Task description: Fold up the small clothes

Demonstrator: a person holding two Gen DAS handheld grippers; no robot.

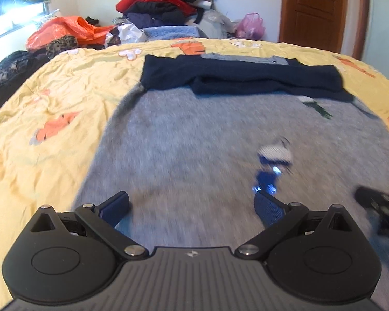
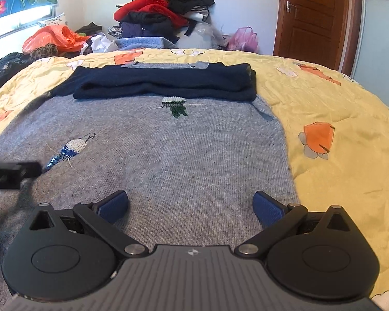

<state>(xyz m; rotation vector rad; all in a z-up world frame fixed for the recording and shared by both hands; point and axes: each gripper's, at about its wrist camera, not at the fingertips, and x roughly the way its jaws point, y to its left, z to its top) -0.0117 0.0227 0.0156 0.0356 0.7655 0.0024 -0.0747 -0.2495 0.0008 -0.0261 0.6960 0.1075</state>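
Since the sweater [image 2: 168, 155] looks soft and limp, we judge its lower-frame hem the place to pinch, both claws [image 1: 192, 207] [image 2: 190, 206] spread apart, empty.

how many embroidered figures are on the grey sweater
2. A blue and white figure sits toward the left of the grey sweater; a green and white figure lies just below the folded navy sleeves, which may hide others.

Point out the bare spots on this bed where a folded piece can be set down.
Bare yellow quilt lies right of the grey sweater, toward the door. More lies left of it. The far edge is crowded: clothes pile, orange bag.
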